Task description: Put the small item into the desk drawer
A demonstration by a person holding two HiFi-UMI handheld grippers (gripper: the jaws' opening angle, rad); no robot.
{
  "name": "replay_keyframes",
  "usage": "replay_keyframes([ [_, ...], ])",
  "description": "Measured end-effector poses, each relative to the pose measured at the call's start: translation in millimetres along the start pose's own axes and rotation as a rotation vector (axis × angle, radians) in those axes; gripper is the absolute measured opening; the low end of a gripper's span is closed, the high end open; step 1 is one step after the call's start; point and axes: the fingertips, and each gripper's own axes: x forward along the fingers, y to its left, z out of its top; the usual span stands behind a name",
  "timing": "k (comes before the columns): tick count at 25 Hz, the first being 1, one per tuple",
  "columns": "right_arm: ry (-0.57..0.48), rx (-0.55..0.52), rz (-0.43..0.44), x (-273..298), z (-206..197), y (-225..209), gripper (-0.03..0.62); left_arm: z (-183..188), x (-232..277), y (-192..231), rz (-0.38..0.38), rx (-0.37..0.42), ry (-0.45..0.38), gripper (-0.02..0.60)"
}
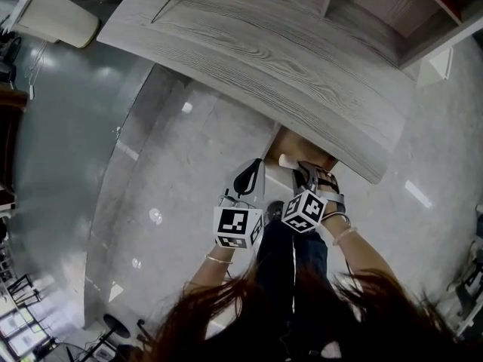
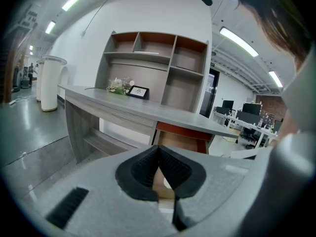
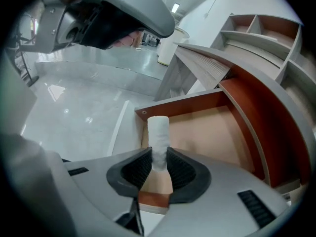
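Grey glossy floor point(image 1: 173, 179) and a grey woodgrain desk point(image 1: 287, 59) fill this office; the drawer point(image 3: 217, 132) stands open at twelve o'clock from us. We judge this the placing step: our right gripper point(image 3: 159, 168) clamps the white roll point(image 3: 158, 132) near the drawer's front edge, and next must lower and release it. Our left gripper point(image 2: 158, 157) is pinched together, empty.

Drawer point(image 3: 207, 132) open beneath the surface point(image 1: 302, 59), shelf unit point(image 2: 153, 63) at surface's rear, flowers point(image 2: 118, 86) left of picture frame point(image 2: 138, 92) before it, small roll point(image 3: 158, 132) in right gripper point(image 3: 158, 154) at drawer's front edge, left gripper point(image 2: 158, 149) alongside, to its left.
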Motion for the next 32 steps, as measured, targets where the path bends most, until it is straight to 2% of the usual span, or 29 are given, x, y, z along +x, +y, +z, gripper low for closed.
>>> replay_keyframes([
  [8, 0.072, 0.017, 0.036, 17, -8, 6, 0.086, -16, 2, 5, 0.016, -0.013, 0.012, 0.015],
  [15, 0.122, -0.041, 0.07, 23, -9, 19, 0.087, -26, 3, 9, 0.026, -0.024, 0.02, 0.015],
  [25, 0.246, -0.084, 0.101, 33, -20, 34, 0.091, -35, -2, 21, 0.053, -0.024, 0.021, 0.015],
  [32, 0.262, -0.081, 0.089, 37, -20, 33, 0.094, -40, -5, 26, 0.064, -0.053, 0.024, 0.015],
])
